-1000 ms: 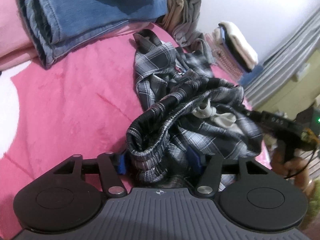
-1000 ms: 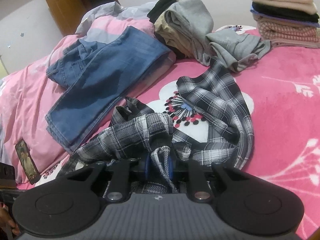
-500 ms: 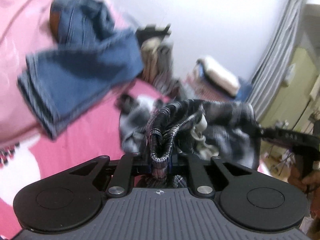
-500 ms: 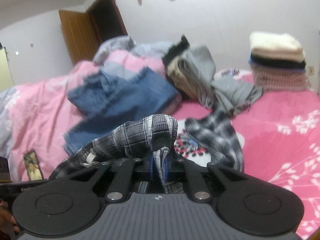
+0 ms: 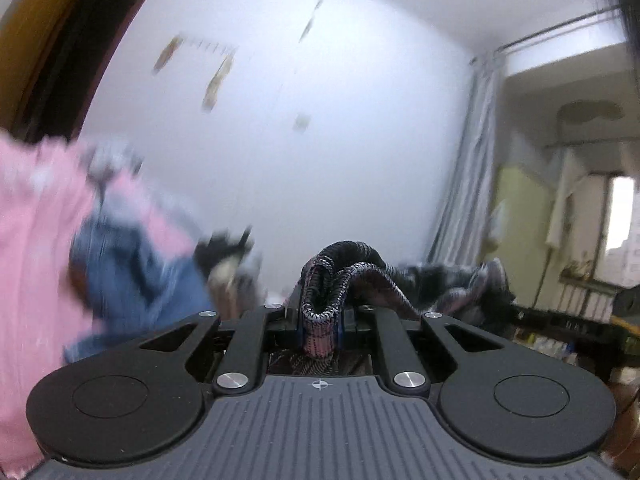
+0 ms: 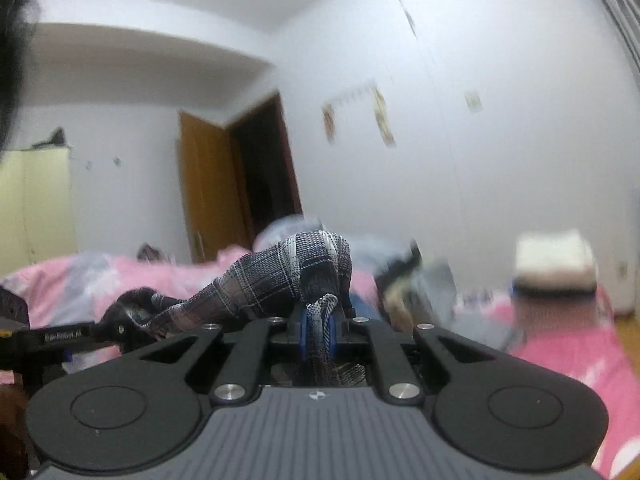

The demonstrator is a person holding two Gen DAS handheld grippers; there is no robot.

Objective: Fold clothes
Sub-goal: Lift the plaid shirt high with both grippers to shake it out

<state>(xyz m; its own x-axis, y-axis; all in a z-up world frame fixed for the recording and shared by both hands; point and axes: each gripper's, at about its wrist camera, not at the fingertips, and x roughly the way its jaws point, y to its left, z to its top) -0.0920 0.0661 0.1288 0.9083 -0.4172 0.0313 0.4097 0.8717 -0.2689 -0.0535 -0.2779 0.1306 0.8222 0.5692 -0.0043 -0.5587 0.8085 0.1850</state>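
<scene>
black-and-white plaid fabric garment (image 5: 352, 276) is hanging in the air above the pink bed (image 6: 560, 344), stretched between both grippers. left gripper (image 5: 319, 326) is pinching a bunched fold of the cloth between its fingers, which are pressed close on it. right gripper (image 6: 318, 330) is likewise clamping a narrow strip of the same plaid cloth, the rest draping off toward its left. blurred blue denim jeans (image 5: 136, 280) are lying on the bed beyond, and a folded stack of cream and dark clothes (image 6: 554, 266) is sitting near the white wall (image 5: 320, 120).
</scene>
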